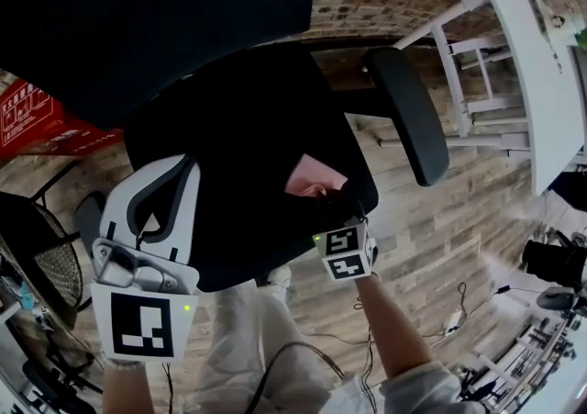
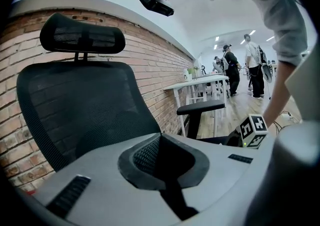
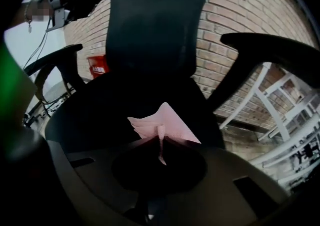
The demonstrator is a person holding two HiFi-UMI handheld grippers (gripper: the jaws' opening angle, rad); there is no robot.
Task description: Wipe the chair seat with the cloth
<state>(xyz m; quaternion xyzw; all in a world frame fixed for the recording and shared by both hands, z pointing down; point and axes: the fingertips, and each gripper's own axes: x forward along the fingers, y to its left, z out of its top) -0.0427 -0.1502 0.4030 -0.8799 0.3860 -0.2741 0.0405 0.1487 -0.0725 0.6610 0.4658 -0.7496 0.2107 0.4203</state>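
Observation:
A black mesh office chair fills the head view, its seat point(image 1: 238, 146) right below me. The pink cloth point(image 1: 314, 179) lies on the seat's front right part, with my right gripper point(image 1: 323, 198) shut on its near edge. In the right gripper view the cloth point(image 3: 161, 126) fans out from the jaws point(image 3: 161, 143) onto the seat point(image 3: 115, 104), below the backrest point(image 3: 155, 24). My left gripper point(image 1: 186, 164) hovers over the seat's left front, shut with nothing in it. Its own view has the jaws point(image 2: 161, 140) closed in front of the backrest point(image 2: 80, 104).
The chair's right armrest point(image 1: 408, 114) juts out beside the seat. A white table point(image 1: 532, 63) stands at the right by the brick wall. A red box point(image 1: 37, 118) and a dark fan point(image 1: 46, 265) sit at the left. Cables lie on the wood floor point(image 1: 459, 311). People point(image 2: 255, 64) stand far off.

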